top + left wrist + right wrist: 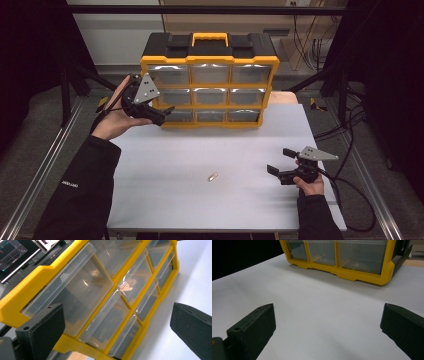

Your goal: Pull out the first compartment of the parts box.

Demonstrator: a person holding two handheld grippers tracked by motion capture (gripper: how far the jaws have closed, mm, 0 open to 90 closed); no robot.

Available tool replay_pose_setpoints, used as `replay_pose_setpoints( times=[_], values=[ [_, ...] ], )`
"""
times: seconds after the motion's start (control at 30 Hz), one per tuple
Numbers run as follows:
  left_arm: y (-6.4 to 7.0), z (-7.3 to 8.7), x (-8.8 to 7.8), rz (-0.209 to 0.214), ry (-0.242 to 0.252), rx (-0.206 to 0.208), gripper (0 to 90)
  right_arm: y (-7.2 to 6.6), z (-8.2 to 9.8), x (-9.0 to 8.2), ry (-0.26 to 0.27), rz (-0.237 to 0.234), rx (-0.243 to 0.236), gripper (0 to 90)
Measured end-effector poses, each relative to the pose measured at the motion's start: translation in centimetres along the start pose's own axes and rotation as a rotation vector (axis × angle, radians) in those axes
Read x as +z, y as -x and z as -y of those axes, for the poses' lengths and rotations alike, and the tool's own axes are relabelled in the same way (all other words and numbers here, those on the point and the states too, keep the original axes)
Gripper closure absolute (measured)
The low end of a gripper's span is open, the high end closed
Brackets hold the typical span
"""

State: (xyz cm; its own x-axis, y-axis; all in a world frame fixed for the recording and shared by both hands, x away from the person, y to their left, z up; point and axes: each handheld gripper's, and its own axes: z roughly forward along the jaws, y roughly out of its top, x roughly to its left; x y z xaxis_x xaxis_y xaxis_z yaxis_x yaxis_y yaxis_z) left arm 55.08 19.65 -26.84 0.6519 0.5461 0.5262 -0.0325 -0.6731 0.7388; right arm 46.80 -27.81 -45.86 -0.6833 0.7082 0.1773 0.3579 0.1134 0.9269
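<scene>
A yellow and black drawer cabinet [210, 59] with three rows of clear drawers stands at the back of the white table [190, 150]. My left gripper [165, 115] is held up off the table at the cabinet's left end, by the lower drawers, jaws open and empty. In the left gripper view the cabinet [37, 277] appears tilted, and the drawers look closed between the left gripper [117, 322] jaws. My right gripper [280, 161] rests low at the front right, open and empty. It faces the cabinet's bottom row [362, 275] across bare table. A small tan piece [213, 176] lies at the front middle.
Metal rails [47, 160] run along both sides of the table. Black cables [350, 180] trail off the right edge. A wooden board [285, 96] shows behind the cabinet on the right. A screen [12, 252] sits beyond the cabinet's top.
</scene>
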Motion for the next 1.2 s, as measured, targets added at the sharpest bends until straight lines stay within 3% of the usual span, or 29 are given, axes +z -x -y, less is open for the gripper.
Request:
replay_pose_setpoints(
  times=[0.4, 0.63, 1.2],
  values=[
    [-0.5, -0.4, 0.6, -0.038, -0.016, 0.072, 0.0, 0.0, 0.0, 0.0, 0.000, -0.001, -0.001, 0.8],
    [-0.8, -0.5, 1.1, -0.053, -0.018, 0.139, 0.7, 0.0, 0.0, 0.0, 0.000, 0.000, -0.001, 0.8],
    [-1.3, -1.0, 2.2, -0.087, -0.007, 0.232, 0.6, 0.0, 0.0, 0.0, -0.004, 0.002, -0.002, 0.9]
  ],
)
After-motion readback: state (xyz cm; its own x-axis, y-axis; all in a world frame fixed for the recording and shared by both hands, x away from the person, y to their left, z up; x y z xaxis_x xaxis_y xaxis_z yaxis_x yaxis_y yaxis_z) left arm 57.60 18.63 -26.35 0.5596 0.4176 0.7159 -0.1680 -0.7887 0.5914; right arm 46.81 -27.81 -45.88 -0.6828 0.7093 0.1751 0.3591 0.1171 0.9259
